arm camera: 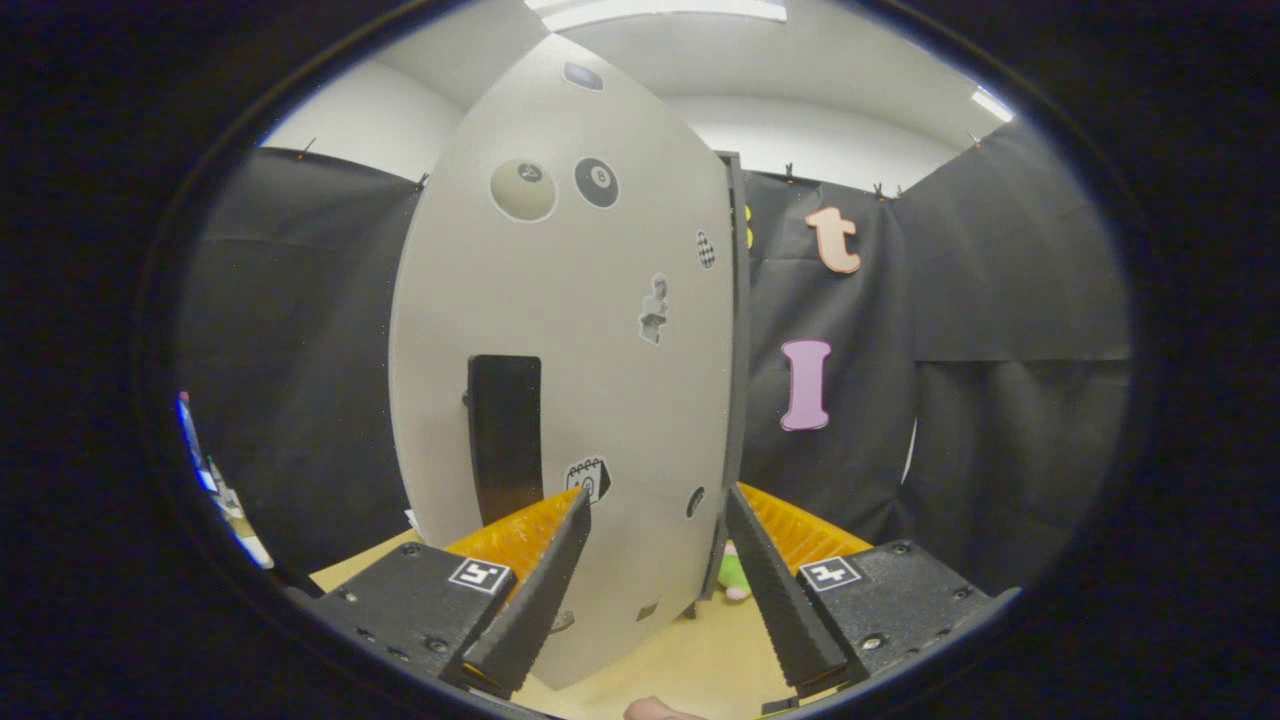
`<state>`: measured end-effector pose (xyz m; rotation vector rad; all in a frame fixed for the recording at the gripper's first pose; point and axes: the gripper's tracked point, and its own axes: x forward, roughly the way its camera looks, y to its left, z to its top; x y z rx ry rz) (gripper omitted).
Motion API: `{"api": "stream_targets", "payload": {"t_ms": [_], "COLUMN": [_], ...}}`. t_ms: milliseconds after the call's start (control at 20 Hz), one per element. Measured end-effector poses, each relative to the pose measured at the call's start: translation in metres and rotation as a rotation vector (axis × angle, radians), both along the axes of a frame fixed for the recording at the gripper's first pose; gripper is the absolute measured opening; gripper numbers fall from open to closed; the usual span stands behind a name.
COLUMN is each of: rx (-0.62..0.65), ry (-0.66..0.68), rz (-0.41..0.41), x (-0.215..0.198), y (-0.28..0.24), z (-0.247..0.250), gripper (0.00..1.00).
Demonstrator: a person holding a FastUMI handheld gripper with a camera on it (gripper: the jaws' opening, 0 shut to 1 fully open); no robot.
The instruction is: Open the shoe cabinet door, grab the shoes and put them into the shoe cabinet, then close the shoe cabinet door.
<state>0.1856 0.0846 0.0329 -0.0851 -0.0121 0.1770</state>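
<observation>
gripper [655, 505] open, straddling cabinet door [560, 330] edge

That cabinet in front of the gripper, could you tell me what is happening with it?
A person's handheld gripper faces the grey shoe cabinet door, its fingers spread open and gripping nothing. The door's free edge lies between them, and its black handle is just ahead. A pink and green thing shows past the edge.

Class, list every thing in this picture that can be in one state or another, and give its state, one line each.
Shoe cabinet door: swung ajar, its free edge toward the gripper.
Door handle: untouched, beside the left finger.
Gripper: jaws open, holding nothing, the door's edge between the fingertips.
Small green thing: on the floor behind the door, partly hidden.
</observation>
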Motion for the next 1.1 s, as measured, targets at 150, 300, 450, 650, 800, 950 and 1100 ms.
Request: {"api": "stream_targets", "payload": {"t_ms": [150, 300, 450, 650, 800, 950, 1100], "rx": [0.024, 0.042, 0.027, 0.04, 0.012, 0.021, 0.042], "ry": [0.018, 0.026, 0.016, 0.041, 0.049, 0.076, 0.096], "rz": [0.071, 0.116, 0.099, 0.123, 0.112, 0.076, 0.07], "x": [0.008, 0.007, 0.005, -0.002, -0.004, -0.006, -0.013], "y": [0.037, 0.059, 0.057, 0.063, 0.063, 0.065, 0.075], "z": [-0.006, -0.01, -0.014, -0.023, -0.032, -0.052, -0.07], "gripper": [0.91, 0.91, 0.91, 0.91, 0.91, 0.92, 0.93]}}
